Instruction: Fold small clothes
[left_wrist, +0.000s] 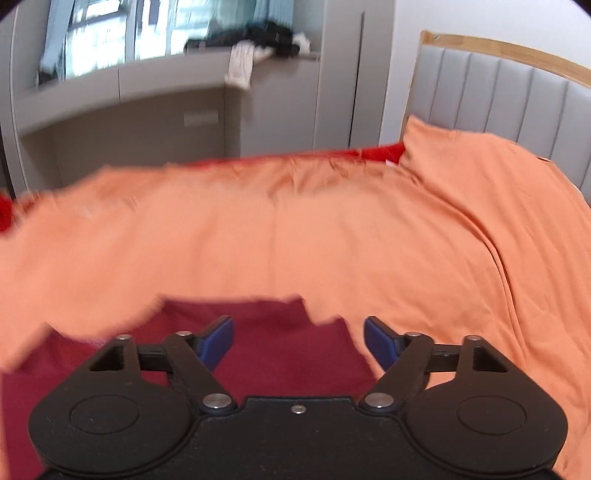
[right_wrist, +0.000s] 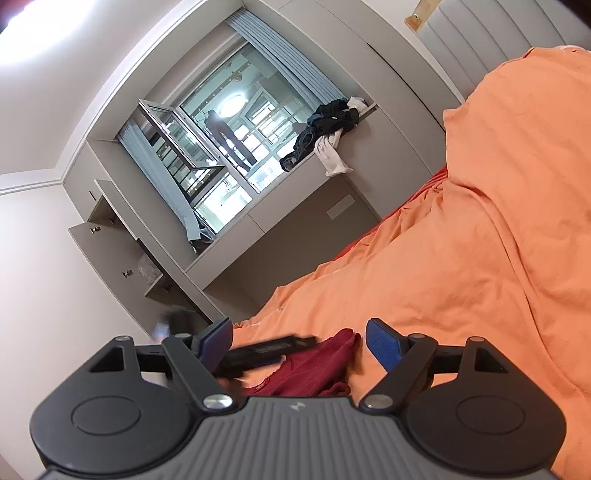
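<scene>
Here, both two-finger grippers released: left gripper (left_wrist: 299, 341) and right gripper (right_wrist: 299, 341), nothing clamped. Dark red knit garment (left_wrist: 280, 343) loose on orange bedsheet (left_wrist: 332, 236) near its front edge. Likely trouble: pinching sheet with cloth, or dragging the fold askew.

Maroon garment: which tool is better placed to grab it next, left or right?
Left, probably. The left tool is open directly over the flat maroon garment on the orange bedspread. The right tool is open too, but tilted, facing only a bunched edge.

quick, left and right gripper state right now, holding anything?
left gripper: open, holding nothing, dark red garment lies below it
right gripper: open, holding nothing
</scene>
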